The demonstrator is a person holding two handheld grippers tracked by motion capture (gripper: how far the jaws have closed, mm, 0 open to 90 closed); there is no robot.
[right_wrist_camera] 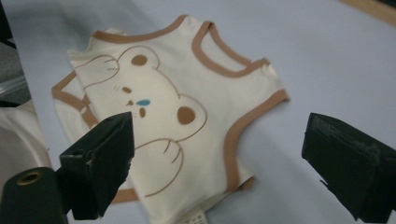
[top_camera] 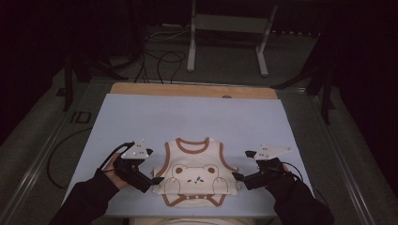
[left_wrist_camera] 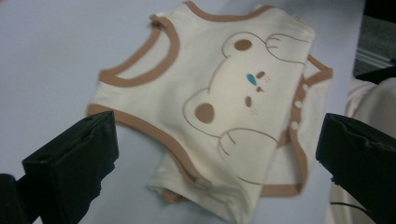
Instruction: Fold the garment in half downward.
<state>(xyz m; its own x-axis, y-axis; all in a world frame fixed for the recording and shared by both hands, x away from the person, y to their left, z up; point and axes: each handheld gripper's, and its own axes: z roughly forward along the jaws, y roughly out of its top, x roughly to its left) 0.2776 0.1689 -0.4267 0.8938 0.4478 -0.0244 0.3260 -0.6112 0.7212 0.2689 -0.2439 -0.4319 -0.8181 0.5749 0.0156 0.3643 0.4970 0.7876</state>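
High view: a cream baby bodysuit (top_camera: 196, 172) with brown trim and a bear print lies flat near the front edge of a pale blue table (top_camera: 187, 115). The left gripper (top_camera: 157, 180), held in a black-sleeved hand, points at its left side seam. The right gripper (top_camera: 236, 177) points at its right side seam. Cables (top_camera: 159, 58) and a metal stand (top_camera: 230, 28) sit on the dark floor beyond.

Left gripper view: the jaws stand wide apart, holding nothing; the bodysuit (left_wrist_camera: 219, 107) lies between and beyond them, showing white snap buttons (left_wrist_camera: 299, 105) and a folded-under corner.

Right gripper view: the jaws are likewise spread wide and empty; the bodysuit (right_wrist_camera: 177, 112) here shows a small label (right_wrist_camera: 200, 218) at its near edge.
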